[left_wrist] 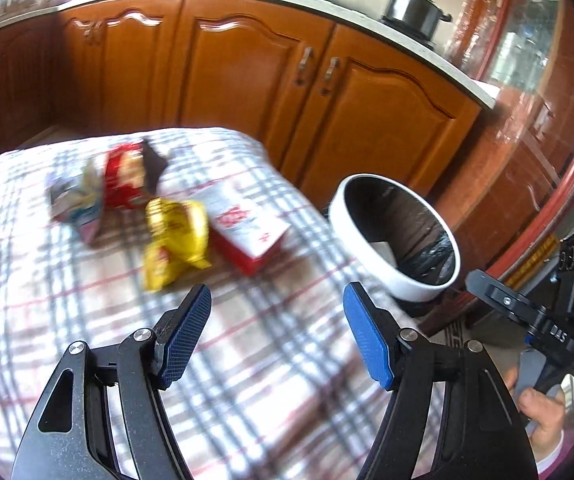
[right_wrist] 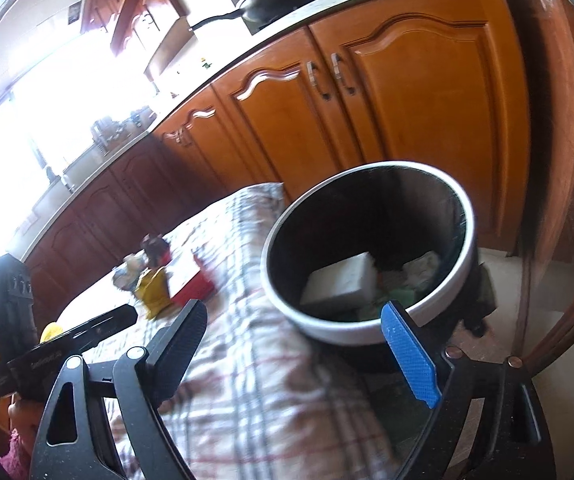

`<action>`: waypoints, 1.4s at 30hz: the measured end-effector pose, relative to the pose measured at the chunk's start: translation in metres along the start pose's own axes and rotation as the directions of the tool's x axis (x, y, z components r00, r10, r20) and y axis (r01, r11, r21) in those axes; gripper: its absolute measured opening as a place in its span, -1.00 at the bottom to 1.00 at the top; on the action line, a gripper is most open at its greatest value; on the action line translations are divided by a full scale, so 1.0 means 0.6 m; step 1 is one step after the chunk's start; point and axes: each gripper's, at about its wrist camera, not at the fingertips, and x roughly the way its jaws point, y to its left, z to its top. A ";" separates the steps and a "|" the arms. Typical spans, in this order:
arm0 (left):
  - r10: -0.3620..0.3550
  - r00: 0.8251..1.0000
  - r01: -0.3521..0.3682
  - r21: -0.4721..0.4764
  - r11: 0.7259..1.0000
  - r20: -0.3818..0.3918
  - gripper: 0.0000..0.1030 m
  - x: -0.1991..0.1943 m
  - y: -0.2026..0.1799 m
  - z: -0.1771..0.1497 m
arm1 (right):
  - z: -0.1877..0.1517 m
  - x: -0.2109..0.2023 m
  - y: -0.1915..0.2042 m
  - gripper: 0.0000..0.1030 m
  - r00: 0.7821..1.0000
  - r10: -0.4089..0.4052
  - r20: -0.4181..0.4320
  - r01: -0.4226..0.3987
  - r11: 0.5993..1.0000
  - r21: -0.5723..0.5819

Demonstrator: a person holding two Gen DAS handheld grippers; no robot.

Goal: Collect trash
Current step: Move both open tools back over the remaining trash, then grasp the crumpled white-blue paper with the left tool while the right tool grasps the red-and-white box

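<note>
We hold our left gripper and right gripper wide and empty, wrappers lying beside the white-rimmed bin on the checked tablecloth.

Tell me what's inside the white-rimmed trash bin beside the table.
The trash bin has a black liner. Inside lie a white box and crumpled pale and greenish trash. Anything beneath them, and the bin's bottom, is covered.

Bare checked cloth lies before the wrappers; bin mouth gapes unobstructed.
</note>
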 end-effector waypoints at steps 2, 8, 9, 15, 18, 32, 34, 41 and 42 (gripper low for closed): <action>0.010 1.000 -0.010 -0.011 1.000 -0.002 0.36 -0.008 0.016 -0.005 | -0.010 0.003 0.018 0.76 1.000 0.007 -0.007 -0.007 1.000 -0.016; 0.048 0.999 -0.048 -0.040 0.998 0.003 0.36 -0.026 0.057 -0.016 | -0.025 0.023 0.061 0.76 0.999 0.040 -0.034 -0.041 0.998 -0.045; 0.051 0.999 -0.051 -0.043 0.998 0.004 0.36 -0.029 0.062 -0.017 | -0.027 0.027 0.068 0.76 0.998 0.045 -0.039 -0.047 0.998 -0.051; 0.079 0.997 -0.079 -0.053 0.995 0.005 0.36 -0.039 0.095 -0.019 | -0.029 0.046 0.101 0.75 0.997 0.057 -0.059 -0.062 0.993 -0.098; 0.095 0.995 -0.094 -0.067 0.993 0.010 0.36 -0.045 0.114 -0.017 | -0.028 0.060 0.117 0.75 0.996 0.059 -0.072 -0.068 0.990 -0.127; 0.193 0.981 -0.190 -0.097 0.977 0.023 0.36 -0.016 0.200 0.040 | -0.006 0.134 0.178 0.74 0.987 0.085 -0.133 -0.117 0.958 -0.261; 0.199 0.980 -0.196 -0.100 0.975 0.020 0.36 -0.004 0.211 0.054 | 0.000 0.152 0.190 0.74 0.987 0.073 -0.145 -0.113 0.948 -0.296; 0.212 0.977 -0.210 -0.082 0.974 0.009 0.36 0.041 0.226 0.092 | 0.013 0.231 0.214 0.57 0.978 0.015 -0.206 -0.099 0.910 -0.402; 0.209 0.978 -0.209 -0.077 0.975 0.003 0.35 0.050 0.227 0.095 | 0.014 0.244 0.214 0.54 0.976 0.005 -0.216 -0.095 0.908 -0.408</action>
